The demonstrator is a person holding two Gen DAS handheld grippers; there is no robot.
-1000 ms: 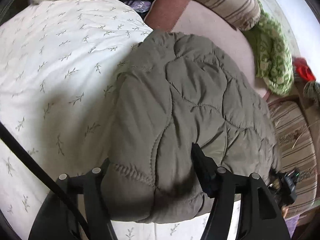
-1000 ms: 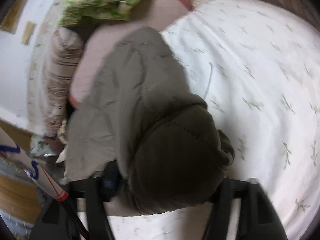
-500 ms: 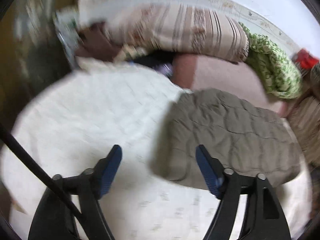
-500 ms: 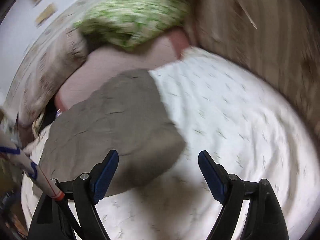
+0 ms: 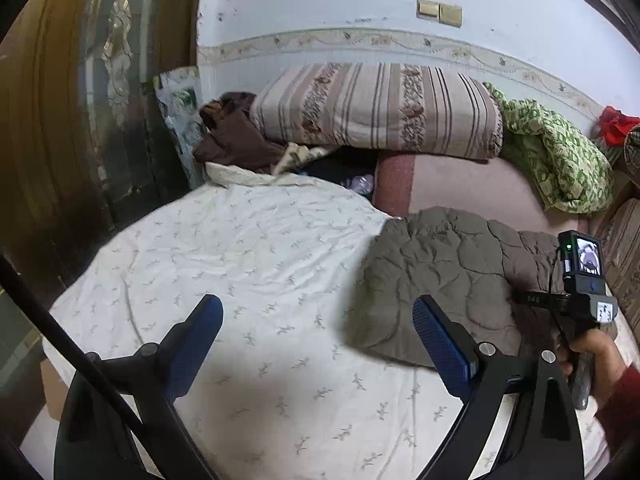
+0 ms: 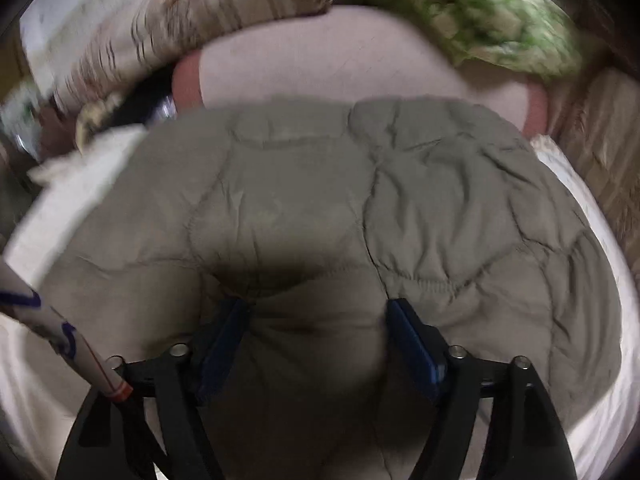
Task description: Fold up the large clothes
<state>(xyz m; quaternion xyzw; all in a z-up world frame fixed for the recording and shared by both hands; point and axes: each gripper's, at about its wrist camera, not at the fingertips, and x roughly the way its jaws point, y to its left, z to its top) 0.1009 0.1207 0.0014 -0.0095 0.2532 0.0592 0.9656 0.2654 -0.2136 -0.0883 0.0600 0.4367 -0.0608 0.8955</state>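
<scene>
An olive quilted jacket (image 5: pixel 448 276) lies folded into a thick pad on the white leaf-print sheet (image 5: pixel 240 260). My left gripper (image 5: pixel 318 308) hovers over the bare sheet to the jacket's left. Its jaws are opening wide, with nothing between them. My right gripper (image 6: pixel 316 312) is pushed down onto the jacket (image 6: pixel 320 200) near its front edge. A puffy bulge of quilting sits between the blue pads, and the jaws are closing a little. In the left wrist view a person's hand (image 5: pixel 588 352) holds that right gripper's handle over the jacket's right end.
A striped rolled quilt (image 5: pixel 380 108) and a green patterned blanket (image 5: pixel 560 160) lie along the wall behind. A brown garment (image 5: pixel 232 136) is heaped at the back left. Dark wooden furniture (image 5: pixel 80 120) borders the bed on the left. A pink mattress (image 5: pixel 460 184) shows behind the jacket.
The left gripper let go of the jacket, opened wide, and rose back over the sheet. The right gripper released the jacket, swung over the sheet, then came down on the jacket again.
</scene>
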